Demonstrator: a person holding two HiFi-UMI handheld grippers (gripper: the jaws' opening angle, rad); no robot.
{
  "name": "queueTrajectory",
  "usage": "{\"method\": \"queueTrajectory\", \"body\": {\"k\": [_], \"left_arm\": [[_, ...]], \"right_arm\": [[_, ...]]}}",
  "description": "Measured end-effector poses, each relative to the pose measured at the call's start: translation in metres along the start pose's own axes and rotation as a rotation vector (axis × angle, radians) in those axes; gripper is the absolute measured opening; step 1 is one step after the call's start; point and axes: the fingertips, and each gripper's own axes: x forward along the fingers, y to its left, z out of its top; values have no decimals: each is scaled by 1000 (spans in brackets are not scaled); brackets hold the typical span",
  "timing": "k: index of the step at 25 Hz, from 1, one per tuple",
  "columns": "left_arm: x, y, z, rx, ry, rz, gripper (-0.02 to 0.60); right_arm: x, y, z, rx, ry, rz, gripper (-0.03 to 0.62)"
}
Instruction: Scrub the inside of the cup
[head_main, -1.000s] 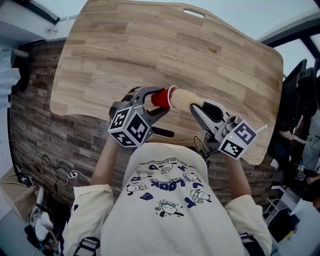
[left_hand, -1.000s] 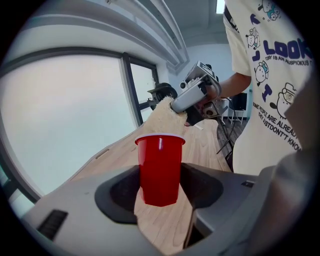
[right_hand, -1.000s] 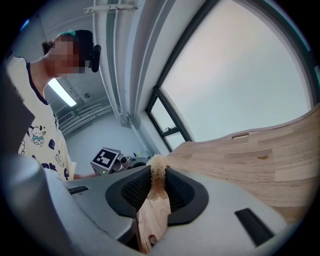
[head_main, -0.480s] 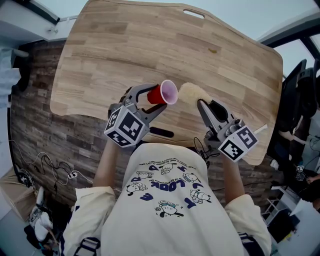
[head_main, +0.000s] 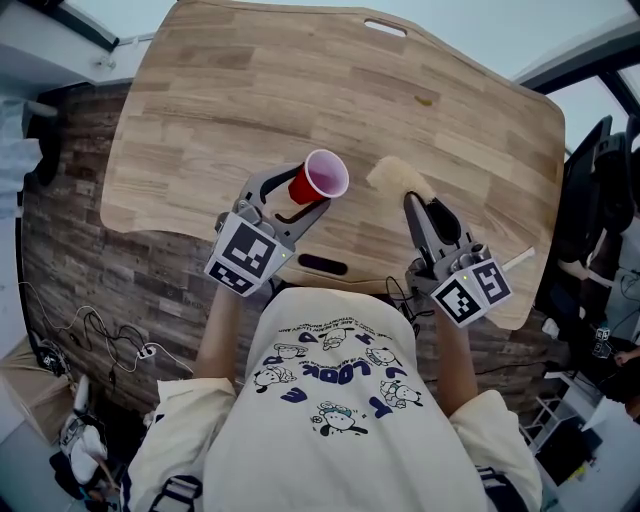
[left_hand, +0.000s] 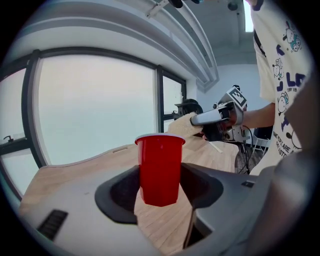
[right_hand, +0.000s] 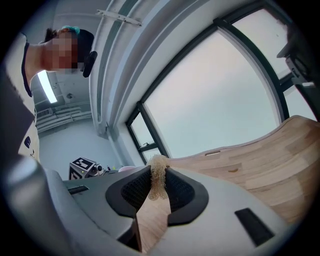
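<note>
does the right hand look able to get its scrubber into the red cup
Probably yes: nothing stands between the tan fibrous scrubber and the open mouth of the red plastic cup in the left tongs.

place: office-like room | cues: wooden desk (head_main: 300, 100), large windows (left_hand: 95, 110), floor cables (head_main: 100, 335)

The pale wood-grain table (head_main: 200, 110) has rounded corners, a slot (head_main: 387, 27) cut near its far edge, and on its surface toward the right a small dark spot (head_main: 427, 100), perhaps a stain.
</note>
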Motion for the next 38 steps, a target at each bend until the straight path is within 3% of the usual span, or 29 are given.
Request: {"method": "queueTrajectory", "body": {"k": [12, 38], "left_arm": [[-1, -4, -1, -99, -49, 65, 272], [-3, 5, 5, -131, -70, 108, 272]], "right_arm": [[-13, -14, -3, 86, -82, -121, 78], [-3, -8, -3, 102, -98, -129, 75]]}}
